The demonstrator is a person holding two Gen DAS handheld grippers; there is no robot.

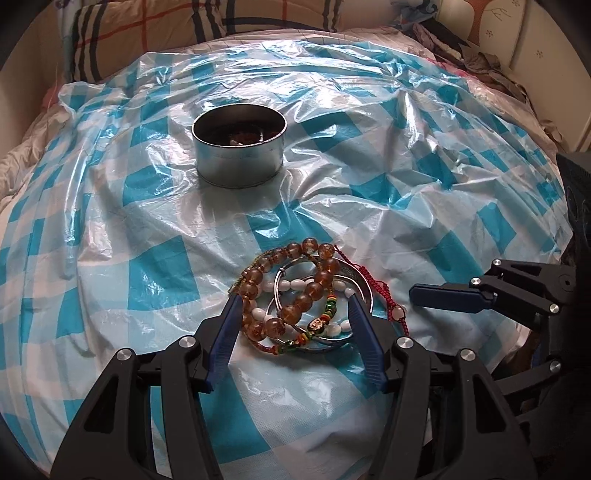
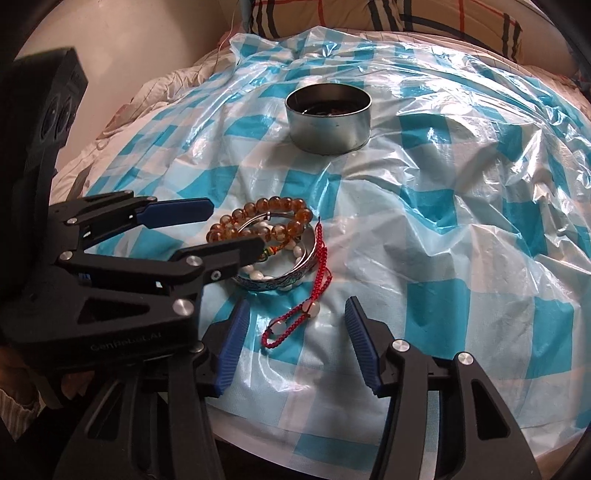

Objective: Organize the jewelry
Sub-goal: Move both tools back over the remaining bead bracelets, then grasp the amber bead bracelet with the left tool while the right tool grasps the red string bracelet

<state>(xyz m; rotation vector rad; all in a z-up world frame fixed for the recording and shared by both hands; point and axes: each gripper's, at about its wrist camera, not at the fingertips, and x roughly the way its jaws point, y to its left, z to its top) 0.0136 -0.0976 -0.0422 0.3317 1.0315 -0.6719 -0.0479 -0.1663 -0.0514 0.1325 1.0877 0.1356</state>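
Note:
A pile of jewelry lies on the blue-and-white checked plastic sheet [image 1: 369,155]: an amber bead bracelet [image 1: 295,291], white oval beads [image 1: 295,284], a silver bangle [image 1: 364,291], a multicoloured bead string [image 1: 321,325] and a red cord bracelet [image 1: 384,295]. My left gripper [image 1: 293,302] is open, its blue pads on either side of the pile. A round metal tin [image 1: 240,146] with dark items inside stands farther back. In the right wrist view my right gripper [image 2: 295,306] is open around the red cord's [image 2: 295,317] looped end. The amber beads [image 2: 258,218], bangle [image 2: 280,284] and tin [image 2: 328,118] show there too.
The sheet covers a soft, rumpled bed. Plaid pillows [image 1: 147,33] lie behind it, and crumpled clothes [image 1: 480,59] at the back right. The right gripper's fingers [image 1: 447,297] enter the left wrist view at the right; the left gripper's body [image 2: 110,280] fills the right view's left.

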